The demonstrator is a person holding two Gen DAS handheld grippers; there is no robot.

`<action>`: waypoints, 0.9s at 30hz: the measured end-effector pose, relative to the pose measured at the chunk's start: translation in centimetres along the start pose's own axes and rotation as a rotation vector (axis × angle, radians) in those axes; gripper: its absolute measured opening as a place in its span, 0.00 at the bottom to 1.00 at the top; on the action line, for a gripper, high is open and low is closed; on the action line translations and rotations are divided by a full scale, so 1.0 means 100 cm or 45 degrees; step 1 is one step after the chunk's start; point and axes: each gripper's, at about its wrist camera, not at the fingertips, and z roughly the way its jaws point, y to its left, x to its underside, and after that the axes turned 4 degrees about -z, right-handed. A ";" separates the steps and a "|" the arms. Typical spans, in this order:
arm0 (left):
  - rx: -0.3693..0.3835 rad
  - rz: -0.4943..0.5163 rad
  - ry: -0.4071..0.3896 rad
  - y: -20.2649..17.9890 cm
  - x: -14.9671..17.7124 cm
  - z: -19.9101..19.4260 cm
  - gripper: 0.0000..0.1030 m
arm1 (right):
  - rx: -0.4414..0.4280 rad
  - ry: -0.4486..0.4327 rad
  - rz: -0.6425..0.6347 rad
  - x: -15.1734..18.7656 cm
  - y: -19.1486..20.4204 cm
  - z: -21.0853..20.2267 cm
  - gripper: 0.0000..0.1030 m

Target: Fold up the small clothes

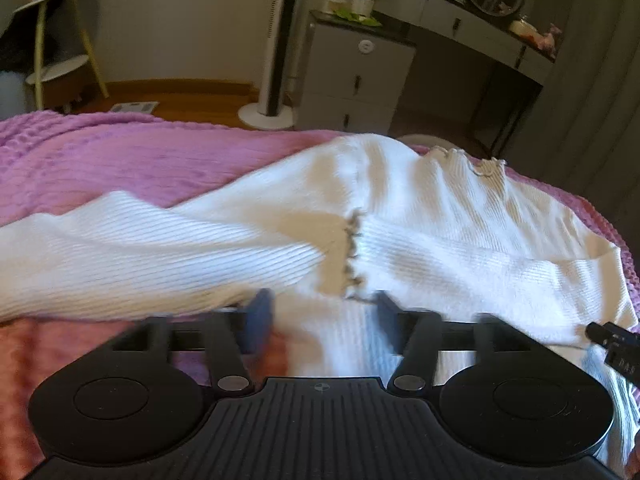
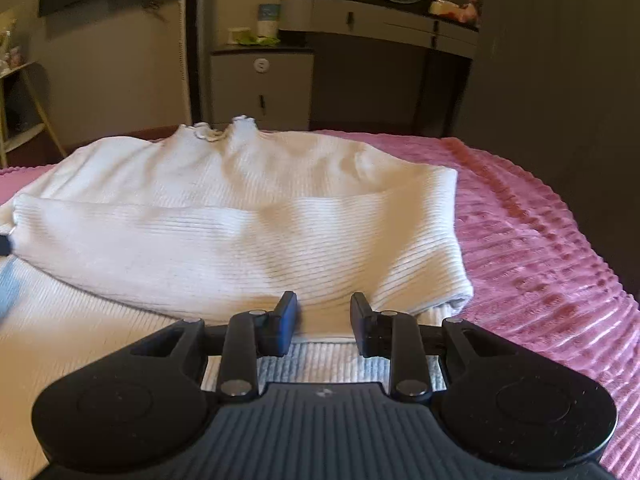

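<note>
Garment: white ribbed top lies flat on the pink bed cover, frilled neck at the far end, hem nearest both cameras.
Long axis: body runs away from the viewer; both sleeves are laid crosswise over the chest, so the folded bundle reads wider than deep.
Left sleeve cuff: frilled cuff sits mid-chest, straight ahead of the left hand-held gripper.
Left hand-held gripper: jaws spread, nothing between them, blurred, low over the hem.
Right hand-held gripper: jaws spread, empty, tips just at the near edge of the folded right sleeve.
Nearer hand: each is about equally close to the hem; my guess is a hem-to-neck fold needs both.
</note>
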 end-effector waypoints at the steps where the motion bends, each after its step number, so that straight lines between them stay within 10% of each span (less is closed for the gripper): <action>1: -0.053 -0.005 -0.043 0.003 0.001 -0.008 0.92 | 0.015 -0.009 -0.008 0.000 0.002 -0.004 0.27; 6: -0.141 0.023 -0.180 0.036 0.005 -0.045 0.92 | 0.010 -0.024 0.002 0.010 0.007 -0.022 0.42; 20: -0.280 -0.139 -0.144 0.088 0.010 -0.074 0.92 | -0.084 -0.004 0.051 0.039 0.009 -0.057 0.53; 27: -0.712 -0.080 -0.257 0.109 0.014 -0.095 0.93 | -0.116 -0.014 0.032 0.064 0.014 -0.081 0.56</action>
